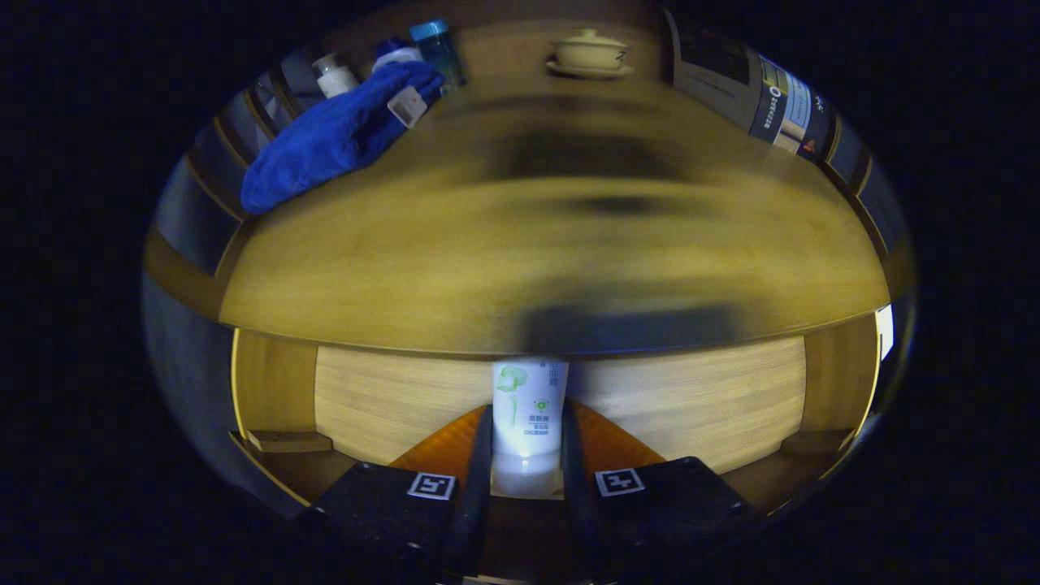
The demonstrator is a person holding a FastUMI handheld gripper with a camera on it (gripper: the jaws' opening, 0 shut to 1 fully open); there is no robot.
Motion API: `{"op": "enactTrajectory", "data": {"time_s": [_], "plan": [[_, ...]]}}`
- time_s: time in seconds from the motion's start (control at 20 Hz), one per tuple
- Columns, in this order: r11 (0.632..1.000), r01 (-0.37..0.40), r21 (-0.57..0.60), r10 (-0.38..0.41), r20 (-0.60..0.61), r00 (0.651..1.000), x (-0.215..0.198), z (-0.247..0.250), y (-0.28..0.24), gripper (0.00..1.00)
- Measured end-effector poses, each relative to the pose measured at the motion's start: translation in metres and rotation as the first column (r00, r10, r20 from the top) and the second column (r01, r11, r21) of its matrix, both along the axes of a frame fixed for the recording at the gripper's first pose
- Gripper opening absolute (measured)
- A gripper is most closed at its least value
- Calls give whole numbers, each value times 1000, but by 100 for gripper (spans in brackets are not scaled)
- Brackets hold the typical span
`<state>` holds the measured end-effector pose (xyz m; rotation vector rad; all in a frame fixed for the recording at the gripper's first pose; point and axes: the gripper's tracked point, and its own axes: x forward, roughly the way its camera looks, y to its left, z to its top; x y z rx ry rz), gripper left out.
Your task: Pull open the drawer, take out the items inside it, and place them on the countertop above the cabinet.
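Observation:
A white tube (530, 418) with a green leaf print stands upright between my two fingers, and my gripper (526, 443) is shut on it. I hold it above the open wooden drawer (666, 410), whose pale floor shows behind it. Its upper end reaches the front edge of the wooden countertop (520, 260), which spreads beyond the fingers and looks blurred. A dark shadow lies on the countertop edge just above the tube.
A blue cloth (333, 138) lies at the countertop's far left with a small white tag (406, 106) on it. Bottles (439, 49) stand behind the cloth. A lidded cream cup on a saucer (589, 55) sits at the far back. A box (784, 101) leans at the far right.

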<state>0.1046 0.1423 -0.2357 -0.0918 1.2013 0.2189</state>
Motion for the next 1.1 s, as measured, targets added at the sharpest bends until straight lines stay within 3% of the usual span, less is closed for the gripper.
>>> {"op": "enactTrajectory", "data": {"time_s": [0.6, 1.1], "plan": [[997, -68, 36, 67, 29, 997, -28, 67, -2, 48], [992, -84, 98, 77, 71, 995, -69, 113, -11, 49]]}}
